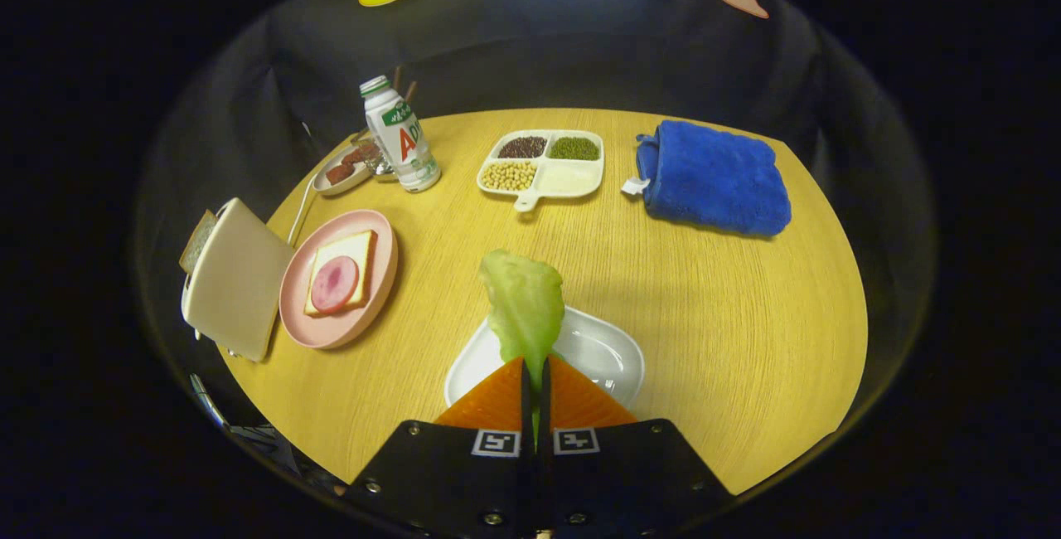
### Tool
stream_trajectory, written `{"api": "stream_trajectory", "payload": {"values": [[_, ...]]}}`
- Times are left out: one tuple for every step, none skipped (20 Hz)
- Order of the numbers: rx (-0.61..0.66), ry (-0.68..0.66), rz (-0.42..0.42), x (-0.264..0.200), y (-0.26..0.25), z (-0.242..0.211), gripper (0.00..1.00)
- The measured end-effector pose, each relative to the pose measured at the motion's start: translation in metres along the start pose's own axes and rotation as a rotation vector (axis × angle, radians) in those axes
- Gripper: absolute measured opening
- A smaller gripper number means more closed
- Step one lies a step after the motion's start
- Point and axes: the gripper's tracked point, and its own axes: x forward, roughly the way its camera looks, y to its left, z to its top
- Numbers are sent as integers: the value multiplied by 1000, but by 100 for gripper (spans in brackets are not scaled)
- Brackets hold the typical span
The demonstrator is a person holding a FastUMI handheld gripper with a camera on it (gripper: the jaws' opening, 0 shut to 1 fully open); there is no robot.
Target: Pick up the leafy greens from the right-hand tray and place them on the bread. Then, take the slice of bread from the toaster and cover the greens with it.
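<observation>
Nearest: gripper (535, 373), fingers pressed together on the bottom end of the leafy greens (524, 307). Leaf held up above the white tray (609, 352), sticking out ahead of the fingertips, top end curling a little. Looks light, thin and soft, so bendy and easy to tear or drop; best pinched near the thick stem end, as now, not squeezed too hard.

Then left to right. Toaster (236, 278) at the table's left edge, with a slice of bread (197, 242) poking out of its far side. Stiff enough to pinch by the showing edge, crumbly if squashed. Just beside it, pink plate (377, 290) with bread (360, 249) lying flat and a round pink slice of meat (334, 284) on top. No greens on it now. Farther back, bottle (400, 137), then a split dish of beans (543, 162). Blue towel (713, 178) at the right.
</observation>
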Motion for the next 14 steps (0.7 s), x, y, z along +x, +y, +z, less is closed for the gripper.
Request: {"api": "stream_trajectory", "payload": {"values": [[14,2,5,-3,5,2,1],[12,15,24,-5,11,2,1],[12,20,36,-8,17,3,0],[12,16,49,-10,25,7,0],[3,10,60,-13,35,10,1],[-12,5,74,-15,45,12,1],[-30,7,87,-17,57,13,1],[-52,10,103,-17,69,14,0],[-68,11,115,-17,80,16,0],[-86,10,124,-15,89,18,0],[-100,12,130,-12,97,20,0],[-107,16,138,-9,105,21,0],[-112,23,148,-7,113,22,0],[-115,30,157,-2,119,23,1]]}}
